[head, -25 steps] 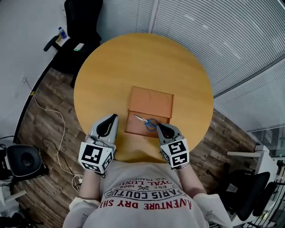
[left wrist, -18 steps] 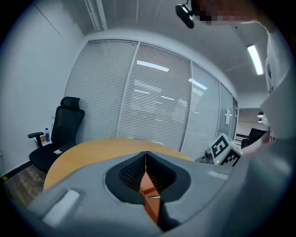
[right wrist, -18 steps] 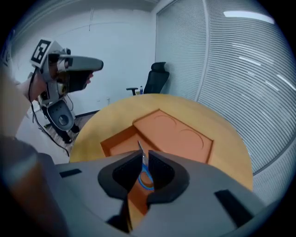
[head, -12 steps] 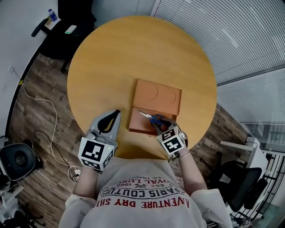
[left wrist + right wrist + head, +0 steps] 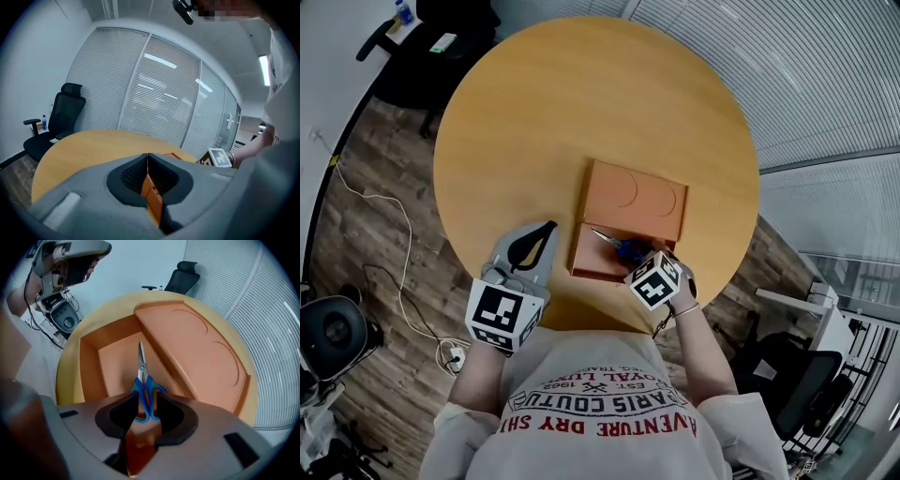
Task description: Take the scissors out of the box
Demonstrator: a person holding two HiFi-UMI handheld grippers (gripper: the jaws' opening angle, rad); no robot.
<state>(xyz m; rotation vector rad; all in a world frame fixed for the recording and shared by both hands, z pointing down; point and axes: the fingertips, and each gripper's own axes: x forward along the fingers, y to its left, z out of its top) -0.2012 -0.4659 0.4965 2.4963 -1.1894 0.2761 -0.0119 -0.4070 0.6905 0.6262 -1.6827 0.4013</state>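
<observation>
Blue-handled scissors lie in the open tray of an orange box, blades pointing away from me; the lid covers the far half. My right gripper points steeply down over the handles. In the right gripper view the scissors have their handles between the jaws of the right gripper, which are opening and do not clamp them. My left gripper hovers left of the box, its jaws together and empty; the left gripper looks across the table with the box seen past its tips.
The box sits on a round wooden table, close to the near edge. A black office chair stands beyond the table at the upper left. A cable runs over the wooden floor. Glass partitions with blinds stand on the right.
My right gripper has sunk and tipped downward onto the scissors' handles, so its marker cube now faces up. The left gripper has come lower beside the box's left side.
</observation>
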